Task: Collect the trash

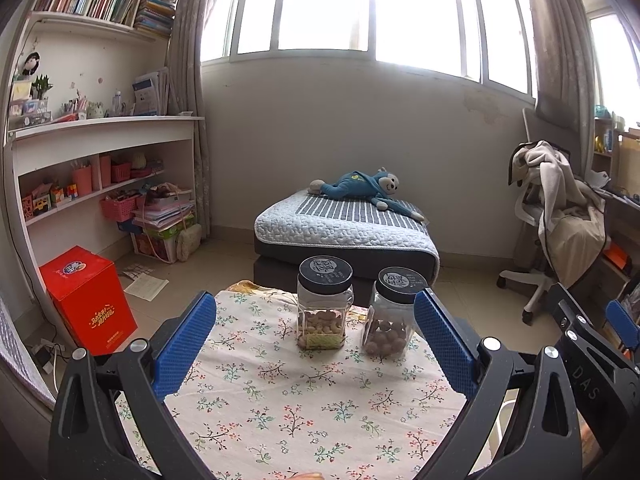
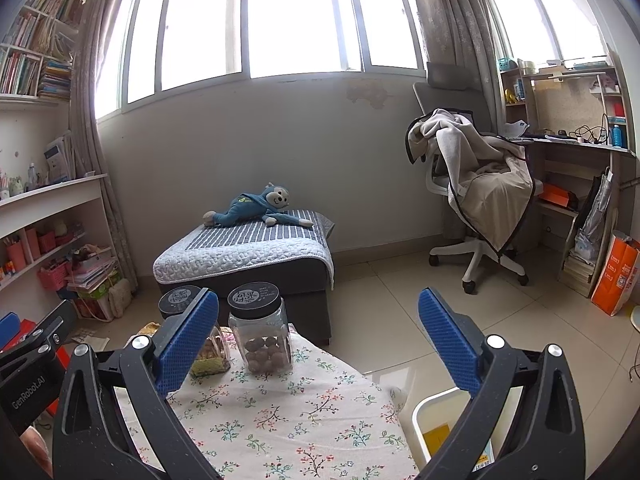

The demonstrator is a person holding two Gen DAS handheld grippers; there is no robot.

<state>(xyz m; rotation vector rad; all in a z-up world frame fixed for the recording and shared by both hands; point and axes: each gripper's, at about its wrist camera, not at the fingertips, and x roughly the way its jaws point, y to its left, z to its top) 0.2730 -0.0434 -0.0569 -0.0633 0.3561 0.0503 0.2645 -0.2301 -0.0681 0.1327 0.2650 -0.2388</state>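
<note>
Both the left tongs [image 1: 316, 336] and right tongs [image 2: 320, 336] were held wide open and empty above the table [image 1: 280, 408]. No trash was seen there. A white bin [image 2: 436, 412] was kept at four o'clock, likely for trash.

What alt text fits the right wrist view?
The open right gripper hangs over a flowered tablecloth with two black-lidded jars at its far end. A white bin sits on the floor beside the table; a bed and chair stand behind.

Bright daylight blows out the windows [image 1: 360, 4]; sharp focus; edges bend, corners darken.
</note>
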